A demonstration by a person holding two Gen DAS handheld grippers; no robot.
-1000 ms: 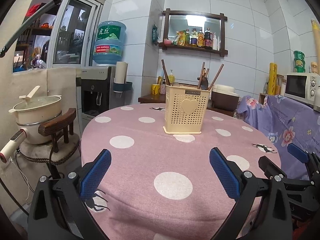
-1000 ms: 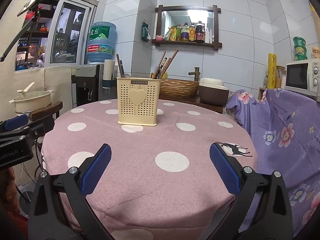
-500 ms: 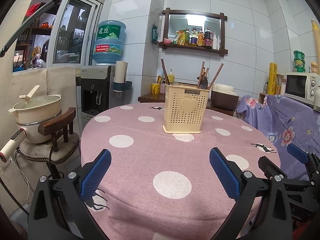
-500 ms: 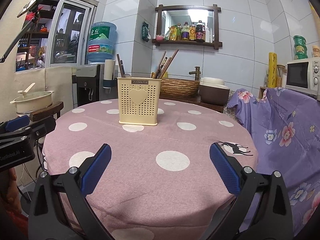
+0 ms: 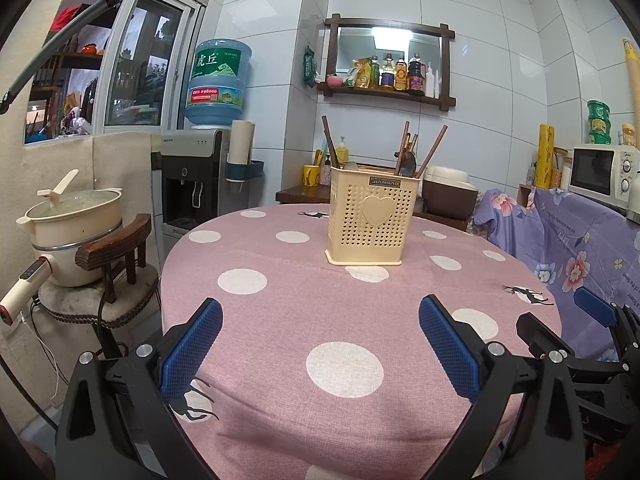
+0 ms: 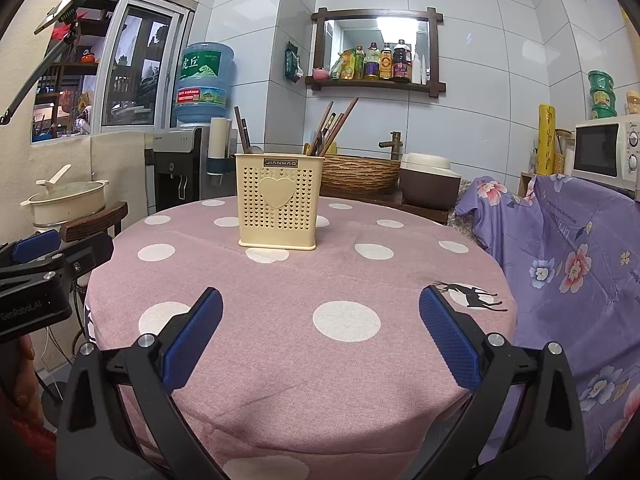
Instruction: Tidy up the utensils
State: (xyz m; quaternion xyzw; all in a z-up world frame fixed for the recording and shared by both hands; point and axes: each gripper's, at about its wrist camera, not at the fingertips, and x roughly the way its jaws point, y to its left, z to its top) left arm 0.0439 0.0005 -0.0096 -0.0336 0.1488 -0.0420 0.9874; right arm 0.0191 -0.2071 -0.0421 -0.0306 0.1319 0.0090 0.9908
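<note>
Standing upright toward the far middle of the round pink surface (image 5: pixel 280 320), the holder (image 5: pixel 366 220) is the landmark here. At its left end dark sticks (image 5: pixel 330 142) rise nearly straight, with a spoon bowl (image 5: pixel 351 166) beside them at the rim. At its right end a bunch of chopsticks (image 5: pixel 434 150) and a spoon (image 5: pixel 407 162) lean out to the right. No loose utensil shows on the cloth around the holder in either view.

The left claw (image 5: pixel 320 350) hangs low at the near edge, well short of the holder and a little left of it, pads spread wide with nothing between them. The right claw (image 6: pixel 320 336) hangs the same way, well short of the holder and a little right of it, also spread and empty.

This fits two readings. Either the utensils are sorted into the holder's ends and the claws have nothing left to carry, or the mixed bunch at the right end awaits sorting. The pictures do not settle which.

Any reach into the holder would go best from above, pinching one handle high where it stands clear of its neighbours. A straight lift along the handle's own lean would avoid dragging it across the rim. The holder looks light and tall, so a sideways tug may tip it. The other claw could steady its wall.
</note>
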